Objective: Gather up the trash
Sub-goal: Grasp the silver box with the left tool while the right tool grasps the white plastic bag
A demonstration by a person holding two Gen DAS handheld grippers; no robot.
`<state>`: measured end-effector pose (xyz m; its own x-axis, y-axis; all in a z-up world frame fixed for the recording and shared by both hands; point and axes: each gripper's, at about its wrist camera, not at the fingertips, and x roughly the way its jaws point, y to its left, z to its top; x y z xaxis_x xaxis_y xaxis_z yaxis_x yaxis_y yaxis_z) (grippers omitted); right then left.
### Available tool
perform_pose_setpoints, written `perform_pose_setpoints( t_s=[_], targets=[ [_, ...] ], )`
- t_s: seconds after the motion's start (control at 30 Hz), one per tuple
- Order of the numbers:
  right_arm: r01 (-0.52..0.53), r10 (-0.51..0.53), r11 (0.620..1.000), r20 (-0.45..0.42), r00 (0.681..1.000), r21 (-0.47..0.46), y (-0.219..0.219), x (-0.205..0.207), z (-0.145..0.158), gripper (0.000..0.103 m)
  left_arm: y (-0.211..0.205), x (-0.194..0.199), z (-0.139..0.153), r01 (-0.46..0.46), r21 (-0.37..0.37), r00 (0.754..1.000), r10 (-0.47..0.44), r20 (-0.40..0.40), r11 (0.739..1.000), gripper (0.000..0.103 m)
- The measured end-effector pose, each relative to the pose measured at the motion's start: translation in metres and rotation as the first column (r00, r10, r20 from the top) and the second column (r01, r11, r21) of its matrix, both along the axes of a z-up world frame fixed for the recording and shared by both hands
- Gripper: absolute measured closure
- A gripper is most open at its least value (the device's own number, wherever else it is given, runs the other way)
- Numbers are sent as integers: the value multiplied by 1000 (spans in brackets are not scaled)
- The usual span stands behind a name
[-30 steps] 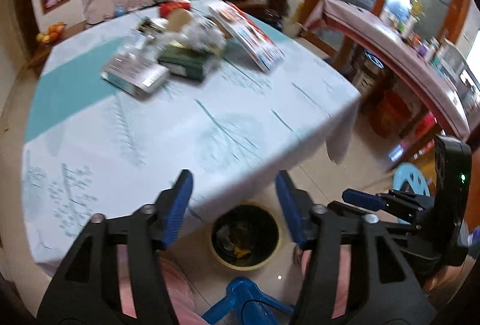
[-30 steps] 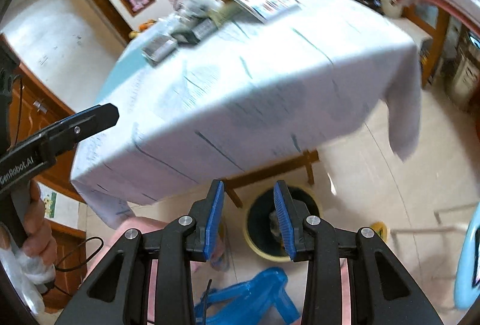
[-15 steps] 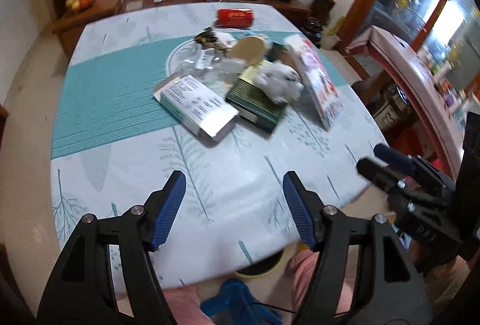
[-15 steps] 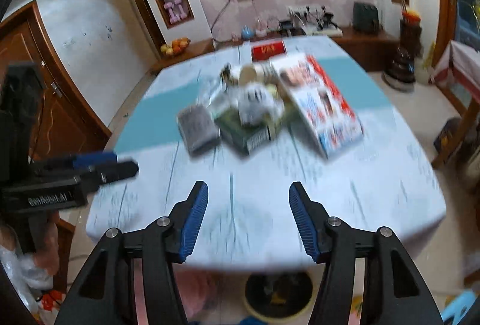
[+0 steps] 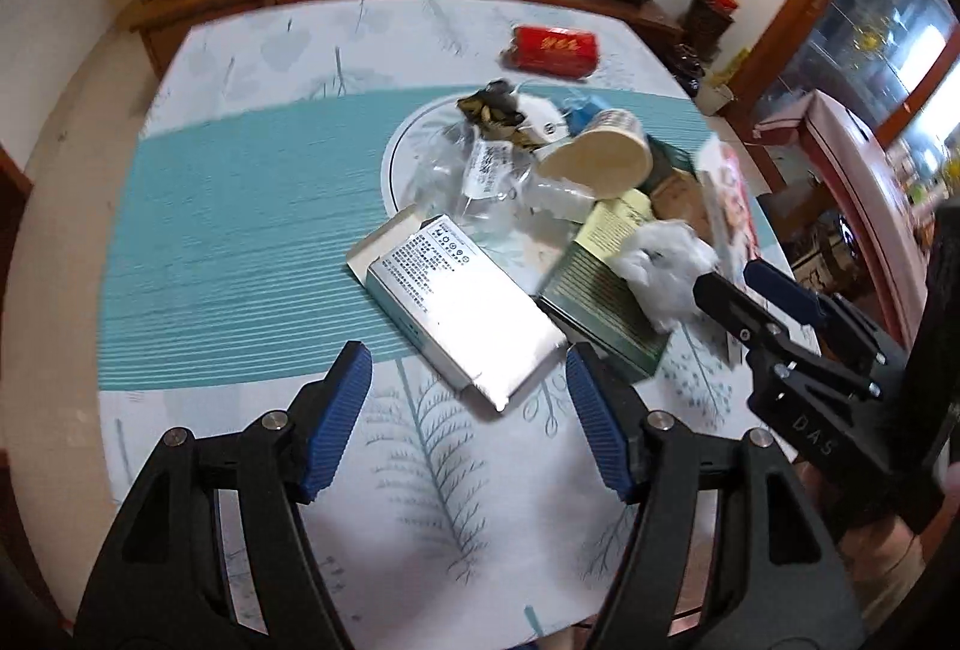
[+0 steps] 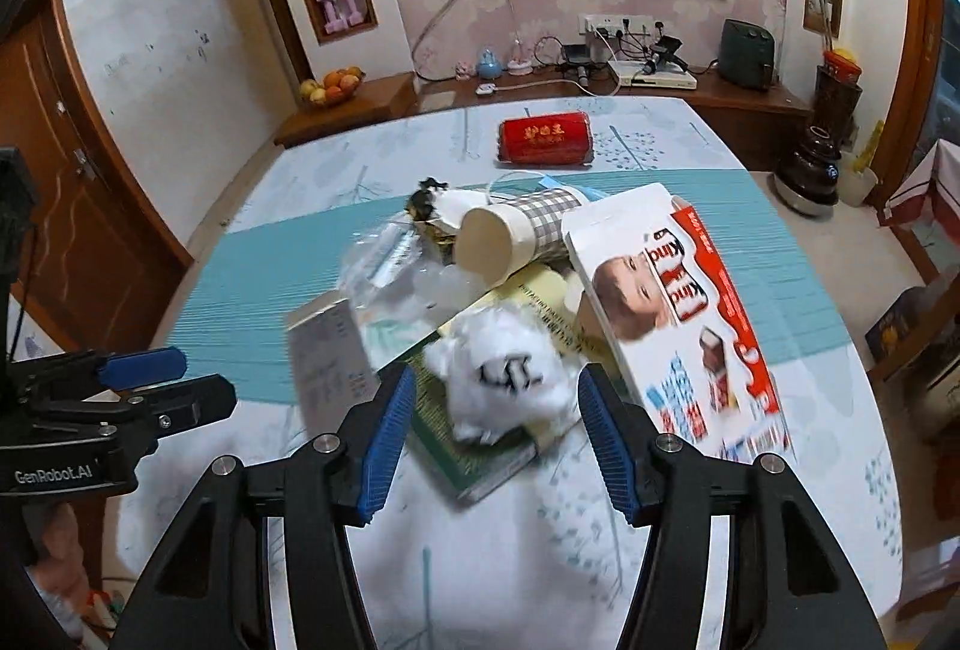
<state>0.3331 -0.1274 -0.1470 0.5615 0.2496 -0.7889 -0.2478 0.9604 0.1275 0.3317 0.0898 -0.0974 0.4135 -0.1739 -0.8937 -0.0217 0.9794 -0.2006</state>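
Both grippers held over the near edge of the table [image 6: 810, 290], pointing down at a trash pile around the table's middle.

Left gripper [image 5: 468, 410]: jaws parted, nothing between the pads; silver-white carton [image 5: 462, 314] lying flat just beyond the fingertips, not touched.

Right gripper [image 6: 492, 428]: jaws spread, nothing clamped; crumpled white tissue [image 6: 504, 374] seen between the blue pads, resting on a dark green flat box [image 6: 474, 446], apart from both pads.

Rest of pile: paper cup [image 6: 510, 236] tipped on its side, mouth toward the near edge; clear plastic bag [image 5: 474, 176] beside it, toward the left edge; large red-and-white chocolate box [image 6: 678, 314] tilted, toward the right edge. Red packet [image 6: 545, 139] apart from the pile, near the far edge.

Fruit bowl [image 6: 333, 86] on sideboard beyond the far-left corner.
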Motion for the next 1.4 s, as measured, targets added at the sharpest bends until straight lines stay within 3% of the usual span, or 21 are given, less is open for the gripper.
perform_pose_setpoints(
  t_s=[0.17,0.3,0.57,0.93,1.1,1.3,1.4],
  targets=[
    [-10,10,1000,-24,1000,-17,5,22,-19,46,-2,32,-27,-68,-15,996,67,-61,998,38],
    [-34,33,999,-41,999,-35,9,29,-35,55,-6,53,-47,-116,-23,987,113,-116,993,38],
    [-75,75,997,-14,997,-26,9,25,-45,62,-8,75,-71,-221,-12,963,216,-158,975,38],
    [-89,90,996,-28,996,25,10,17,-43,66,-21,96,-84,-307,169,935,330,-131,936,38],
    [-88,90,995,-38,995,46,9,17,-43,66,-22,101,-90,-288,218,935,324,-147,932,38],
    [-87,90,994,-42,995,62,6,15,-42,67,-12,94,-102,-260,186,931,297,-213,947,37],
    [-84,87,994,-44,995,72,3,13,-41,68,-8,90,-103,-250,174,939,282,-199,953,39]
  ],
)
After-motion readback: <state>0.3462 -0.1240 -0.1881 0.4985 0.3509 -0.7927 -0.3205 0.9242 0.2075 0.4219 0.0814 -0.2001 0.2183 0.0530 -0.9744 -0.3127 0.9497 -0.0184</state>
